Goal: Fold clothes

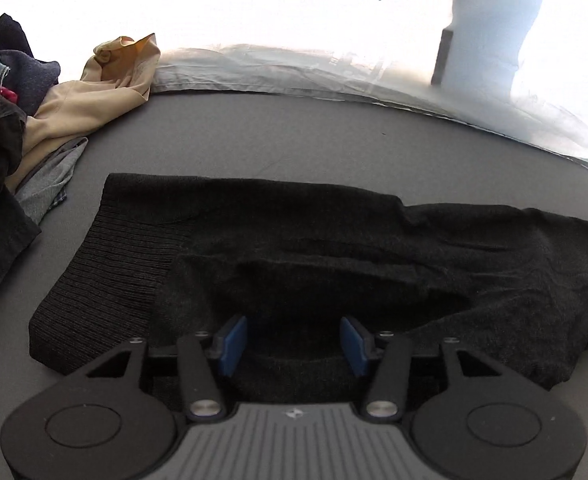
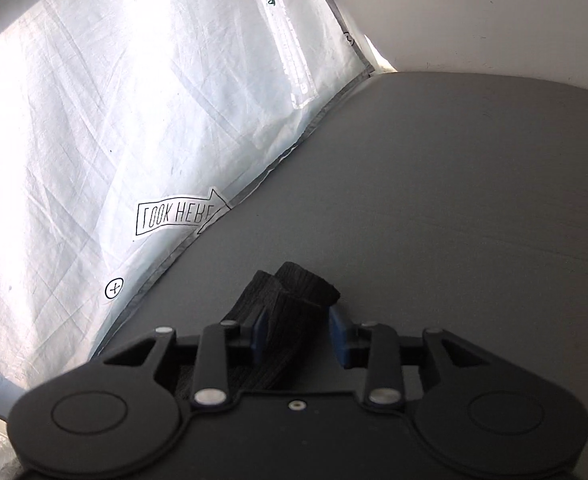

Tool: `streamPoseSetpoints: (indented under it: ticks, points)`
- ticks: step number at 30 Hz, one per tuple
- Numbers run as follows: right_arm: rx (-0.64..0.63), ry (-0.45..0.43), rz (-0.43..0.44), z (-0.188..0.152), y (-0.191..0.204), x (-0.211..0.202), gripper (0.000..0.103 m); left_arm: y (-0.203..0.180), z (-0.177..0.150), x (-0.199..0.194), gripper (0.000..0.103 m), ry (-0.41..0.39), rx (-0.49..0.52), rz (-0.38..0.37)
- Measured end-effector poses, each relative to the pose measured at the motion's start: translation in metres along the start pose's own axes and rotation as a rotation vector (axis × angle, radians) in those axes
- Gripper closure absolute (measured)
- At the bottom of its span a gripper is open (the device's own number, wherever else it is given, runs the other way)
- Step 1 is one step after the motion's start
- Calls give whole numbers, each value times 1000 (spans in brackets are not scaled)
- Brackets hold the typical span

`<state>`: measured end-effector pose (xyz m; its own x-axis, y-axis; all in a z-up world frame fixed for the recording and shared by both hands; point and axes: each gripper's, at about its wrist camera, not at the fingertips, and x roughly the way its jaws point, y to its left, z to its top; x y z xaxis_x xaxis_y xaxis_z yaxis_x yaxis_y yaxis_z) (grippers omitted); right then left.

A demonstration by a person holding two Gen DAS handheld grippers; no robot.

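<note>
A dark charcoal knit sweater [image 1: 334, 248] lies spread on the grey table, its ribbed hem at the left. My left gripper [image 1: 294, 340] hovers low over the sweater's near edge with its blue pads [image 1: 235, 340] wide apart and nothing between them. In the right wrist view, my right gripper [image 2: 298, 332] has a ribbed cuff of the dark sweater [image 2: 294, 296] bunched between its blue pads [image 2: 338, 336]; the left pad touches the cloth, and a gap shows at the right pad. The rest of that sleeve is hidden under the gripper.
A pile of other clothes [image 1: 21, 120], tan, denim and dark, sits at the far left. A white printed sheet [image 2: 93, 120] hangs along the back of the grey table [image 2: 454, 200]. A white wall stands at the far right.
</note>
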<state>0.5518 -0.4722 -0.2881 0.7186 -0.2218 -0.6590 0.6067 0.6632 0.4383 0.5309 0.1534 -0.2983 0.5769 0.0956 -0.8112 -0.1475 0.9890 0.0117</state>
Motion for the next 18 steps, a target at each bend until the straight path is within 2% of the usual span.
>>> streamPoseSetpoints:
  ticks: [2,3,4,6,8,13,15,18]
  points:
    - [-14,50,-16,5,2,16,69,1,1,0,48,0,-10,0]
    - [-30,66,-7,6,4,19,73,0,0,0,48,0,-6,4]
    - [-49,79,8,8,7,20,86,-1,0,0,48,-1,-4,6]
    - [-91,91,28,11,13,19,97,-1,-1,0,48,-1,-9,7]
    - [-140,81,32,14,17,15,98,-1,-1,1,47,-2,-11,5]
    - [-143,-1,4,37,11,4,99,0,0,2,45,2,-4,0]
    - [-140,0,-22,41,5,7,100,-1,1,3,44,4,1,0]
    - [-199,44,-57,32,3,19,100,-2,1,4,41,4,2,-2]
